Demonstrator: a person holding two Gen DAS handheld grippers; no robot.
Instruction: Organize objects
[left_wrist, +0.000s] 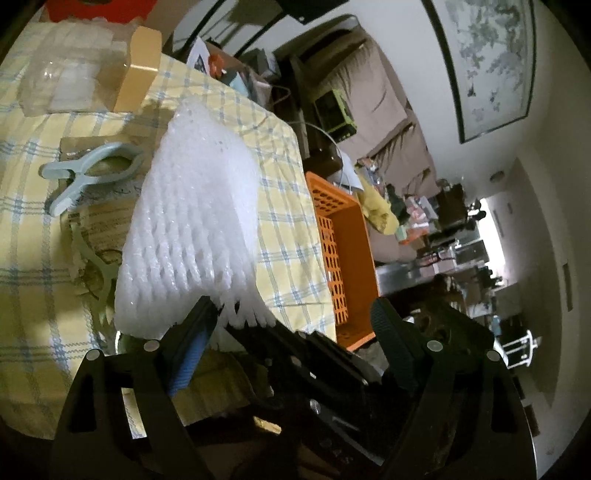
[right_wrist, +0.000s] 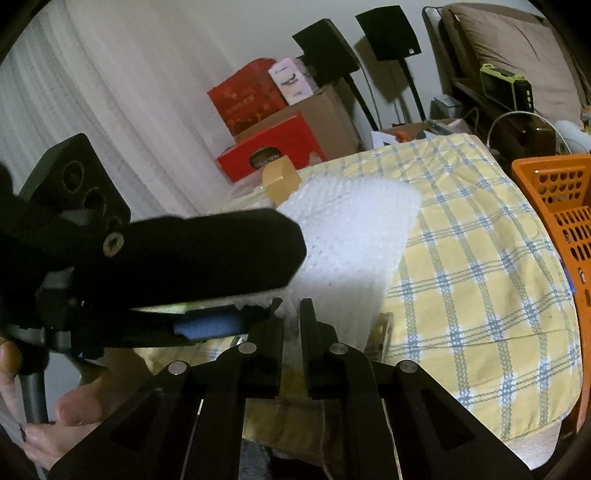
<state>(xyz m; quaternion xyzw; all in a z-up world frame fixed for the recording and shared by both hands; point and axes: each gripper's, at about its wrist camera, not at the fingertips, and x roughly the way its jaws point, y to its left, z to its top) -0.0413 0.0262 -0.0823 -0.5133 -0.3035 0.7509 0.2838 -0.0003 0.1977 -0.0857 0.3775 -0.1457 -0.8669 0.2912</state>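
Observation:
A stack of white foam nets (left_wrist: 192, 206) (right_wrist: 351, 236) lies on the table, which is covered by a yellow checked cloth (left_wrist: 284, 243) (right_wrist: 480, 277). My right gripper (right_wrist: 291, 306) is shut on the stack's near edge, and foam shows between its fingers. In the left wrist view it is the dark shape (left_wrist: 303, 343) under the frayed corner. My left gripper (left_wrist: 291, 317) (right_wrist: 280, 291) is open wide astride that same corner. One finger is above the foam, and the blue-padded finger (right_wrist: 207, 328) is below it without pressing.
A pale blue clothes clip (left_wrist: 88, 173) and a green clip (left_wrist: 96, 266) lie on papers left of the foam. Behind are a gold box (left_wrist: 138, 70) (right_wrist: 282, 177) and a clear container (left_wrist: 62, 81). An orange crate (left_wrist: 343, 236) (right_wrist: 561, 206) stands beside the table. A hand (right_wrist: 74, 413) holds the left gripper's handle.

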